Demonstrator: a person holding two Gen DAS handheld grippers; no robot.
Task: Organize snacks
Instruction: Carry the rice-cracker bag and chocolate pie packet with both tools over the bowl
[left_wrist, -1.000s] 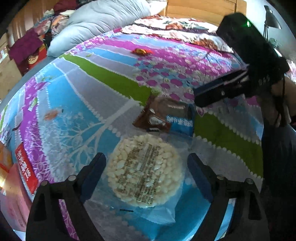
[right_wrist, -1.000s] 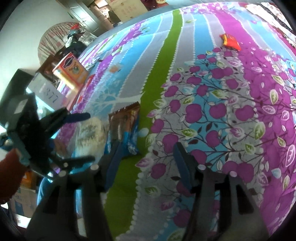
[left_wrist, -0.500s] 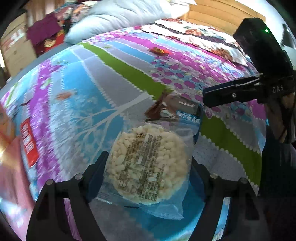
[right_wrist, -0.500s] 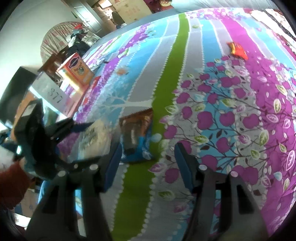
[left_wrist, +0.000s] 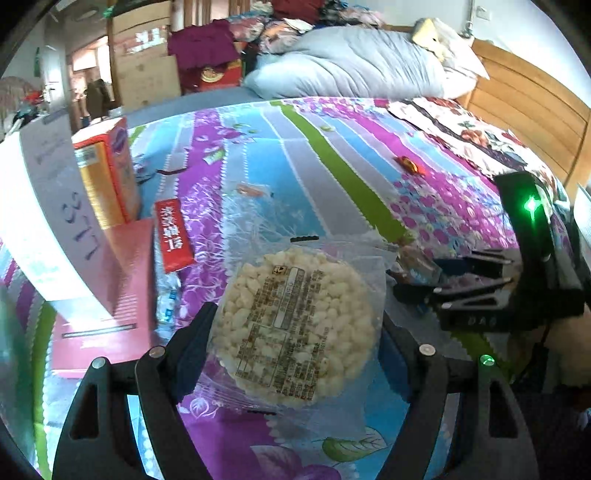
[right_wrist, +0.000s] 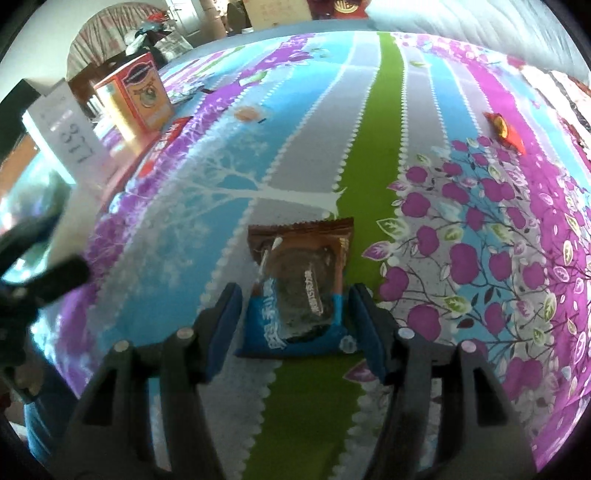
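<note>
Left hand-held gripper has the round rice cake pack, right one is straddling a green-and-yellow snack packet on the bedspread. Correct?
Not quite: the snack packet between the right hand-held gripper fingers is brown and blue, per the right wrist view. The left hand-held gripper does have the rice cake pack.

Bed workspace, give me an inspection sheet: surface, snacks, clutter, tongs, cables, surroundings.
Surface: patterned bedspread, striped, with purple tree print.
Job's things: round rice cake pack in clear wrap; brown and blue cookie packet lying flat; red snack bar; small red and orange candy far off; orange snack box upright.
Clutter: white numbered card; red flat box.
Grippers: left tongs closed on the rice cake pack; right tongs straddle the cookie packet, pads not yet touching.
Cables: nothing seen.
Surroundings: grey duvet, wooden headboard, cardboard boxes.
</note>
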